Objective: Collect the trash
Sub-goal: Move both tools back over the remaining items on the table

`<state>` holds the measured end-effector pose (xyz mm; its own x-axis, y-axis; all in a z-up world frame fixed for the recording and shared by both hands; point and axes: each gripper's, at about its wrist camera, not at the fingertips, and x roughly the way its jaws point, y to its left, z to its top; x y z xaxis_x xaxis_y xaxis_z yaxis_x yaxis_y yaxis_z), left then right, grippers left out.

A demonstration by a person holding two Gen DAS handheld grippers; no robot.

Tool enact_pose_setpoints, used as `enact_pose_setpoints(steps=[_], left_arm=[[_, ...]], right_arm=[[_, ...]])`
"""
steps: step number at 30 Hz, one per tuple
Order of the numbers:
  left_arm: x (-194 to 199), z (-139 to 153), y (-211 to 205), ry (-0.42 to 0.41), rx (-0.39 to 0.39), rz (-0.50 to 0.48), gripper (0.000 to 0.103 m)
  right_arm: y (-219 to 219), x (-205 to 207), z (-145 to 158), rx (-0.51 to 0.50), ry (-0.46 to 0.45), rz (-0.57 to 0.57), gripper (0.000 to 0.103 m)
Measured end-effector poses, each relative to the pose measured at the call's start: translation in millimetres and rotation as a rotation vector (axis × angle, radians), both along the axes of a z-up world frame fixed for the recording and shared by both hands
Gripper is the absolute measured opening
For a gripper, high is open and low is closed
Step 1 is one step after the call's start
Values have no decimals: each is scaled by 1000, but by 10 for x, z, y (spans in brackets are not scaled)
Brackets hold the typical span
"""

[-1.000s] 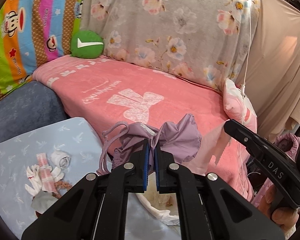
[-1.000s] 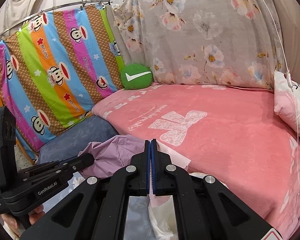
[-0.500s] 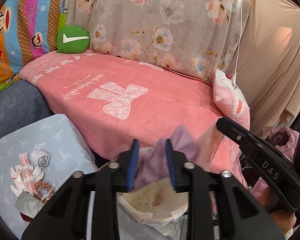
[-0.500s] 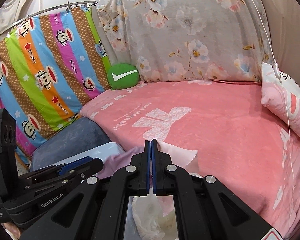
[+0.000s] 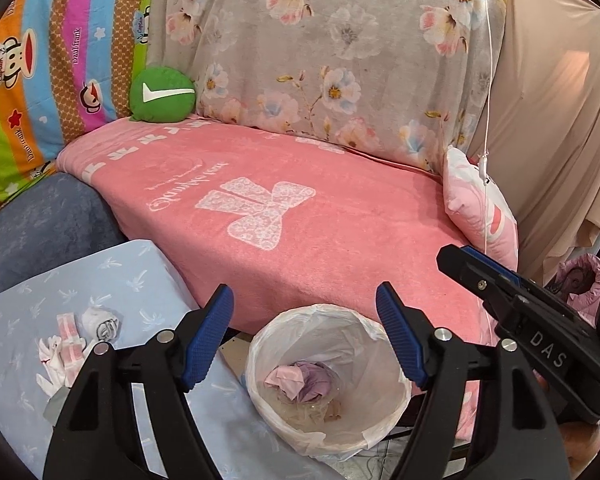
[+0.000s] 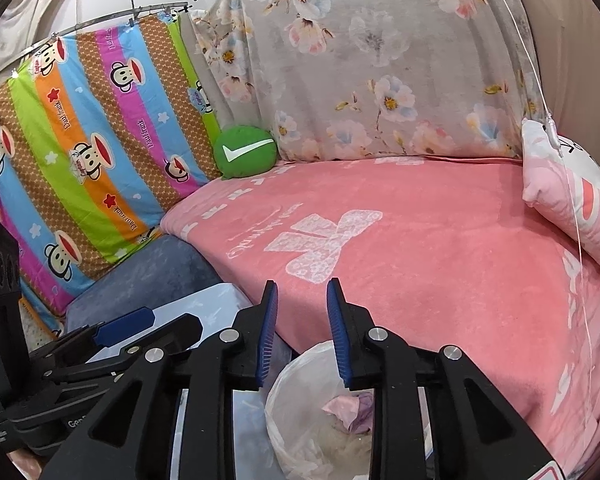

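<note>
A bin lined with a white plastic bag (image 5: 388, 408) stands on the floor against the bed's front edge. Crumpled purple and pink trash (image 5: 304, 380) lies at its bottom; it also shows in the right wrist view (image 6: 350, 406). My left gripper (image 5: 305, 300) is wide open and empty above the bin. My right gripper (image 6: 302, 294) is open and empty, also above the bin (image 6: 296, 396). More trash, white tissues and pink-striped wrappers (image 5: 76, 340), lies on the light blue cushion (image 5: 132, 280) to the left.
A bed with a pink blanket (image 5: 300, 216) fills the middle. A green round cushion (image 5: 162, 94) and a pink pillow (image 5: 480, 204) sit on it. Floral and striped cloths hang behind. A white cord (image 5: 487, 80) hangs at the right.
Both grippers opened. The purple cloth held by the left and the pink piece held by the right dropped into the bin.
</note>
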<state>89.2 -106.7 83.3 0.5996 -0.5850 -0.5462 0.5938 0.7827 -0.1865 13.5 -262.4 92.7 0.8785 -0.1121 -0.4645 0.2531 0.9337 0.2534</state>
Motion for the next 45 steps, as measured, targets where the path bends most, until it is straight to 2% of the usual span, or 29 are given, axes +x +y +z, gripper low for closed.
enact_pose_setpoints(steps=[11, 13, 17, 22, 30, 34, 37, 45], left_arm=[[86, -118, 367, 28, 0, 85, 71], [97, -147, 449, 34, -1, 102, 76], [153, -205, 630, 62, -13, 133, 78], [174, -276, 865, 69, -15, 175, 82], [189, -422, 1234, 85, 3, 244, 84], [182, -506, 1431, 98, 6, 283, 85], [166, -604, 1583, 107, 24, 317, 85], [178, -905, 2082, 194, 31, 423, 85]], right_arm=[[354, 120, -158, -1, 40, 73, 30], [438, 141, -179, -5, 46, 88, 30], [616, 190, -239, -8, 60, 118, 35], [817, 246, -325, -10, 86, 147, 36], [1121, 349, -512, 9, 129, 193, 38], [1291, 378, -618, 7, 148, 221, 45], [1445, 402, -714, 8, 167, 250, 46], [1939, 510, -1023, 2, 237, 343, 47]])
